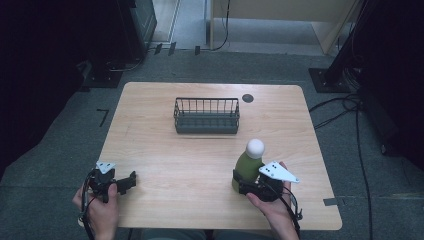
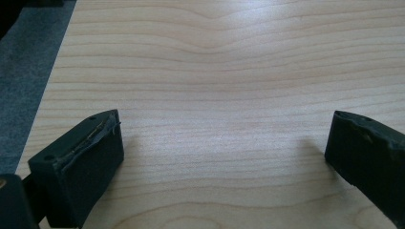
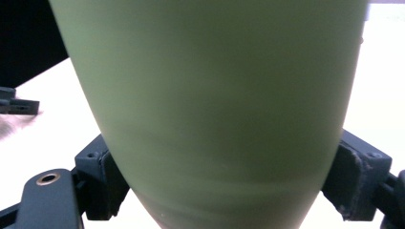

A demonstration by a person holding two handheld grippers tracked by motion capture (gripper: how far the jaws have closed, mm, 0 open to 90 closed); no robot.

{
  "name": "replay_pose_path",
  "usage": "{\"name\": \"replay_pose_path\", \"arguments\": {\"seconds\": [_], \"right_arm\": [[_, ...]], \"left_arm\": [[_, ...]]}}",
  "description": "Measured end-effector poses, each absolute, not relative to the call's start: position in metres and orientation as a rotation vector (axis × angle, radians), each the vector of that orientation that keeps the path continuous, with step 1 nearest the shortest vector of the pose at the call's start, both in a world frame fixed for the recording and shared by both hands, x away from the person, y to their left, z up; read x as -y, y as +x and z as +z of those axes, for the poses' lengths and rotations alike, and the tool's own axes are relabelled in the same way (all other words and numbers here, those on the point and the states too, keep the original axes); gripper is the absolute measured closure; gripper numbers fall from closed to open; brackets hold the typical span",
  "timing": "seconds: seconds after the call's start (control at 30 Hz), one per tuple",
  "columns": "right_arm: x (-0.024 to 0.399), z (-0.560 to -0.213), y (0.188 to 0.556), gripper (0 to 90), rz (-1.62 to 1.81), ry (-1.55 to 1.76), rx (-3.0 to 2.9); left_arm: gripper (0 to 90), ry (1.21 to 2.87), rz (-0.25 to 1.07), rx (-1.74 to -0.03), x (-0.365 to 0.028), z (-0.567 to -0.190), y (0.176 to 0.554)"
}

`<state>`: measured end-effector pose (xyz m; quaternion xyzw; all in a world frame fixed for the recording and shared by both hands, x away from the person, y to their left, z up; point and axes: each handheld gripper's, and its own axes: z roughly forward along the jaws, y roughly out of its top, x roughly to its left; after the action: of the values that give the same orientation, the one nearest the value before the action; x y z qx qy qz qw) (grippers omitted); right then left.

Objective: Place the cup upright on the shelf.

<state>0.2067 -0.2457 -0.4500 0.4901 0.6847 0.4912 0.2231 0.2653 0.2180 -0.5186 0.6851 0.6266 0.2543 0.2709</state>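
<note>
1. Early in the work, by the look of it: green bottle [image 1: 246, 167] with a white rounded cap grasped but resting low at the near right of the wooden surface [image 1: 200, 150], not yet carried anywhere
2. Likely goal the dark wire basket [image 1: 206, 115], standing empty at the far middle of the surface, well apart from the bottle; lifting, carrying and placing judged as left to do
3. Right gripper [image 1: 250, 182] held in the person's right hand at the near right edge, pressed up against the bottle's lower body
4. Seen from the right gripper view, bottle [image 3: 210, 105] wedged between the two black fingers [image 3: 102, 179], one on each flank of its tapering lower part, both touching the green wall; closed as far as the bottle allows
5. Whether the bottle's base touches the surface or hangs just above it: cannot tell
6. Left gripper [image 1: 127, 181] resting at the near left of the surface, well apart from bottle and basket
7. Seen from the left gripper view, fingers [image 2: 83, 162] spread wide, bare wood grain between them, holding and touching nothing
</note>
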Motion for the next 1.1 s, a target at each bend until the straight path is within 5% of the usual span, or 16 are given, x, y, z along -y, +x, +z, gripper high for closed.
{"name": "replay_pose_path", "arguments": {"seconds": [1.1], "right_arm": [[0.231,-0.450,0.206,20.0,1.297,1.284,-1.856]], "left_arm": [[0.0,1.846,0.685,-1.688,-0.218,-0.519,0.265]]}}
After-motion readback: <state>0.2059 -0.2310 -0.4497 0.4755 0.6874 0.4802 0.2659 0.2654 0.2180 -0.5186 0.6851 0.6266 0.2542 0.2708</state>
